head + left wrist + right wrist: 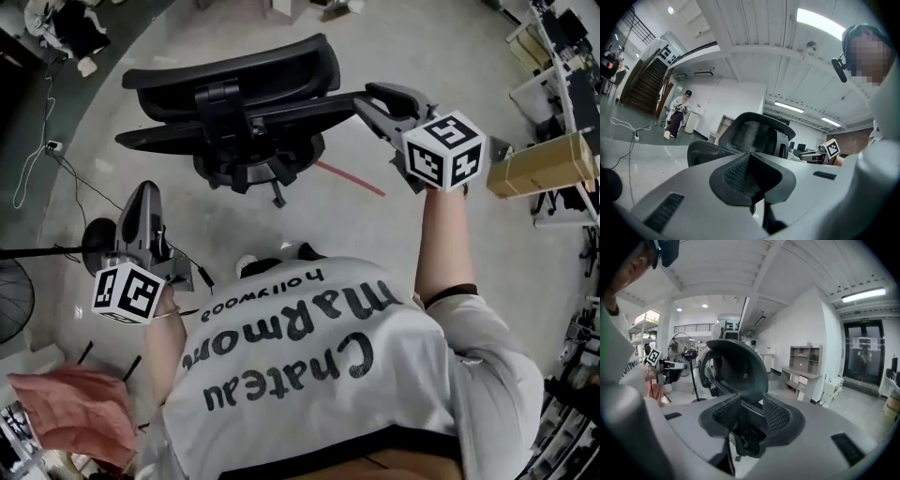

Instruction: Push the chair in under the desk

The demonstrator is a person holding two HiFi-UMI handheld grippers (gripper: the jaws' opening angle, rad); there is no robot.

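Note:
The black office chair (234, 94) stands on the grey floor ahead of me, seen from above with its mesh back toward me. My right gripper (367, 101) reaches to the right end of the chair's back. In the right gripper view its jaws (751, 411) stand apart, with the curved back of the chair (736, 366) just beyond them and nothing pressed between the pads. My left gripper (142, 192) hangs apart from the chair, lower left, and holds nothing. In the left gripper view the pads (750, 173) are pressed together and the chair (754, 133) rises behind them.
A fan stand (94, 246) and a cable with a power strip (52, 145) lie at the left. Red tape (349, 178) marks the floor by the chair. A cardboard box (544, 164) and desks (562, 56) line the right. A pink cloth (70, 412) lies near my left side.

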